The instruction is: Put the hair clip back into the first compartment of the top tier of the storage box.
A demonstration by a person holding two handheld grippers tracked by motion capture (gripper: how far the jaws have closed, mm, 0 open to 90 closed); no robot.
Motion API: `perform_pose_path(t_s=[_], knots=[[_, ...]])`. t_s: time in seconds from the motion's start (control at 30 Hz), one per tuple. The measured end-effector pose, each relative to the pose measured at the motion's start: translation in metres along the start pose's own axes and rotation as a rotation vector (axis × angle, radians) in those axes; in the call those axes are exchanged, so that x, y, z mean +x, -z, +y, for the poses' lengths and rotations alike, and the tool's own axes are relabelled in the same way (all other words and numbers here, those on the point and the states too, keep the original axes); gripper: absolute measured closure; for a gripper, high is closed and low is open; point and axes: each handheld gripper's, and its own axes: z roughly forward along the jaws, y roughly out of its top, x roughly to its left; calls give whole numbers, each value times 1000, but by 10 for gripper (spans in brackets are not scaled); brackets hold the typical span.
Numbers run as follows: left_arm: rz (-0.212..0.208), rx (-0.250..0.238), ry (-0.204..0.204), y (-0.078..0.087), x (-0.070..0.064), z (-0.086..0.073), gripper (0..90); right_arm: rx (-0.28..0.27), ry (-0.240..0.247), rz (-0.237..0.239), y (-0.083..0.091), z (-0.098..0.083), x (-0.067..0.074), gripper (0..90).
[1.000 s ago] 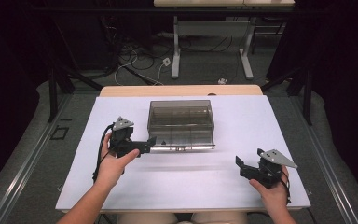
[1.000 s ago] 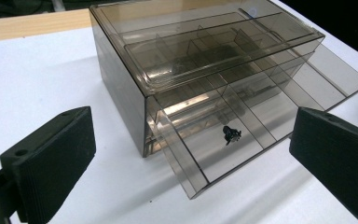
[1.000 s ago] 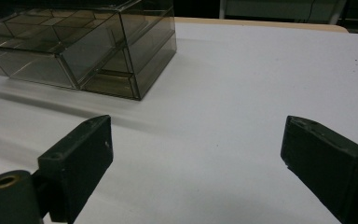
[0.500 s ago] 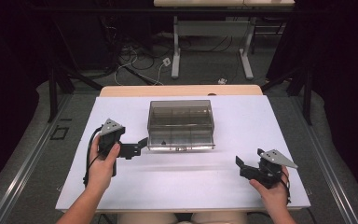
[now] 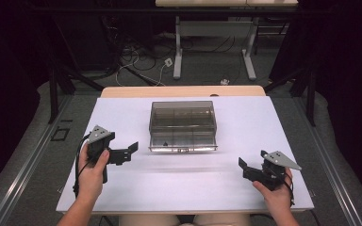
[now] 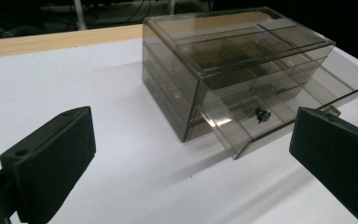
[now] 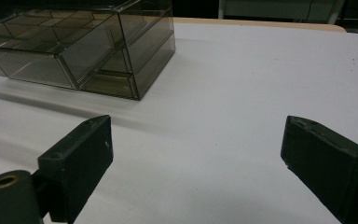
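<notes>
Two grippers, left gripper (image 5: pixel 131 149) and right gripper (image 5: pixel 243 167), jaws wide, holding nothing, flanking drawer box (image 5: pixel 183 123)

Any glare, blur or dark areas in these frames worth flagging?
High view: the white table is evenly lit, the surroundings dark, and the box front edge gives a bright reflection. Left gripper view: sharp, with a small glint on the open drawer; soft shadow under it. Right gripper view: slightly soft, box shadow across the table.

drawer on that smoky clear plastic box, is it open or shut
Open. The lower drawer of the smoky clear plastic drawer box juts out past the box front, with a small dark item inside it.
</notes>
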Motion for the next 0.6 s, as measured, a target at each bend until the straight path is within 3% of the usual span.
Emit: perform_pose_path(t_s=[0.6], knots=[[38, -26, 60, 10, 19, -23, 4, -1, -5, -1, 0, 0, 0, 88]])
